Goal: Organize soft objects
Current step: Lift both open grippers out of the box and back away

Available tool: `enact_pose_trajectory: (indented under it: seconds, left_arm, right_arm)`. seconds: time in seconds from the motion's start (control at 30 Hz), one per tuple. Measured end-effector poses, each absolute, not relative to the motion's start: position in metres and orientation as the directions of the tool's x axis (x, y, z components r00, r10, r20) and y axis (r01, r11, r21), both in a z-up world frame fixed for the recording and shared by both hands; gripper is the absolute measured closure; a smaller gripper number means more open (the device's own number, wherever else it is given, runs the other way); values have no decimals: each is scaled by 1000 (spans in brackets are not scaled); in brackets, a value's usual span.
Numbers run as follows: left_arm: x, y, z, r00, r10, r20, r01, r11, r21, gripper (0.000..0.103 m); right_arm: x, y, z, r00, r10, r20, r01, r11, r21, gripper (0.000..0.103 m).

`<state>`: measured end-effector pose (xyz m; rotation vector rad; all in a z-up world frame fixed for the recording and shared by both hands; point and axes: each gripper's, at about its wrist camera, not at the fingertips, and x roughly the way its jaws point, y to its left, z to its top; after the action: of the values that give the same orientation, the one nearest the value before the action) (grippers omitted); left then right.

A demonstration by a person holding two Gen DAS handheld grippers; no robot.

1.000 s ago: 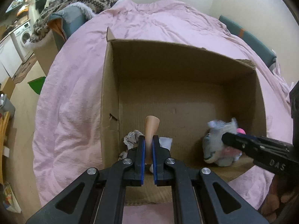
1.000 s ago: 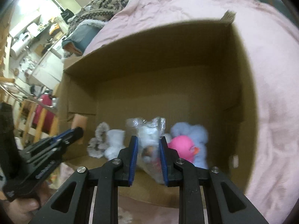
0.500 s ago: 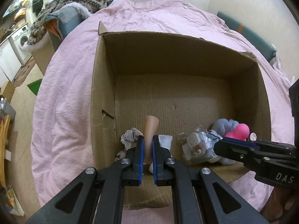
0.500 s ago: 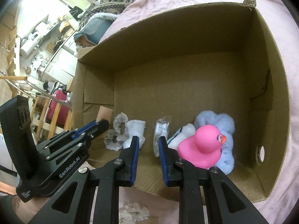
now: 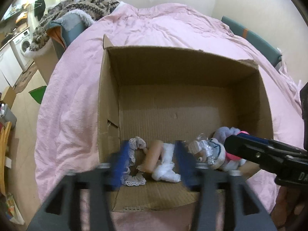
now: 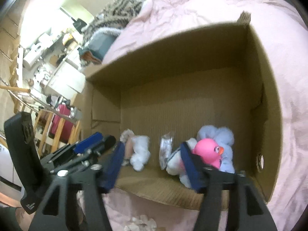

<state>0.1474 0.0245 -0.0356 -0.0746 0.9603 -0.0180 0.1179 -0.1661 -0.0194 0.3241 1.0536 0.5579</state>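
Note:
An open cardboard box [image 5: 107,100] [image 6: 192,46] lies on a pink duvet. Along its near wall lie a lacy scrunchie [image 5: 135,144], a peach soft piece [image 5: 154,155] [image 6: 128,147], a white cloth bundle [image 5: 167,166] [image 6: 140,152], a plastic-wrapped toy [image 5: 202,150] [image 6: 166,150], a pale blue plush [image 5: 227,132] [image 6: 217,135] and a pink duck [image 6: 207,152]. My left gripper [image 5: 153,164] [image 6: 104,140] is opening, its blurred fingers straddling the peach piece and the cloth without pressing them. My right gripper [image 6: 152,167] [image 5: 233,146] is opening too, and the wrapped toy lies free beyond its fingers.
The pink duvet [image 5: 73,100] surrounds the box. A patterned knit pile [image 5: 80,3] sits on a container at the back left. Bare floor and a washing machine [image 5: 21,46] lie left. A white fluffy item [image 6: 140,221] rests on the duvet before the box.
Both grippers went from shut to open. The left let go of the peach piece, which now lies on the box floor. The right brought the wrapped toy down into the box and released it.

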Motion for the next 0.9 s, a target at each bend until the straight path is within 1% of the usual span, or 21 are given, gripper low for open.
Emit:
enact_pose_trajectory:
  seconds: [0.03, 0.07, 0.13, 0.23, 0.53, 0.9]
  left_arm:
    - [146, 24, -33, 581, -69, -811, -9, 996, -91, 34]
    - [144, 23, -31, 588, -67, -806, -10, 996, -90, 32]
    - [142, 20, -28, 597, -54, -801, -4, 998, -70, 32]
    - [140, 16, -27, 600, -46, -798, 5, 999, -53, 32]
    - [133, 20, -21, 609, -49, -792, -9, 998, -69, 32]
    - [112, 24, -6, 628, -31, -778, -23, 998, -58, 32]
  right_arm:
    - [118, -167, -17, 380, 579, -721, -278, 815, 508, 31]
    - [118, -168, -15, 383, 580, -719, -277, 815, 509, 25]
    - [117, -171, -13, 396, 579, -713, -275, 815, 510, 23]
    - [116, -170, -12, 399, 567, -721, -273, 824, 497, 23]
    - [109, -171, -4, 428, 526, -735, -282, 850, 445, 23]
    - [89, -180, 9, 441, 505, -742, -288, 863, 416, 23]
